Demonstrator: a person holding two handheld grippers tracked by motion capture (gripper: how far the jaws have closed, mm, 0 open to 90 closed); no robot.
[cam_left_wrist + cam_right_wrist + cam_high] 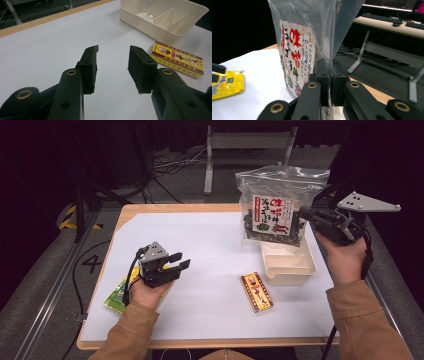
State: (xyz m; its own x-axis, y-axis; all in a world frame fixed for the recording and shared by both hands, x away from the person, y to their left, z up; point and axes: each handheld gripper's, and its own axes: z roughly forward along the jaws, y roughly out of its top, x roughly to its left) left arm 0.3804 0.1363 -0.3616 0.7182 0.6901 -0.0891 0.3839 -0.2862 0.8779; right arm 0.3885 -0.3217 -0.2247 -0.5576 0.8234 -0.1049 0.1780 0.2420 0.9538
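A white sheet covers the wooden worktop [150,210], whose pale wood rim shows along the far and near edges. Beyond it lies grey floor with black cables and a grey metal frame leg [209,165], all in a dark room.

The right claw [303,213] is pressed together on the side edge of a clear plastic bag of dark dried greens with a white, red-lettered label [272,205], holding it upright in the air above the far end of a cream plastic tray with dividers [290,265] near the worktop's right edge. The left claw [179,261] hovers spread and empty above the left half of the sheet. A yellow and red flat box [256,291] lies just beside the tray's near left corner. A yellow and green pouch [115,296] lies at the left edge under the left wrist. The sheet's middle and far left stretch is bare.
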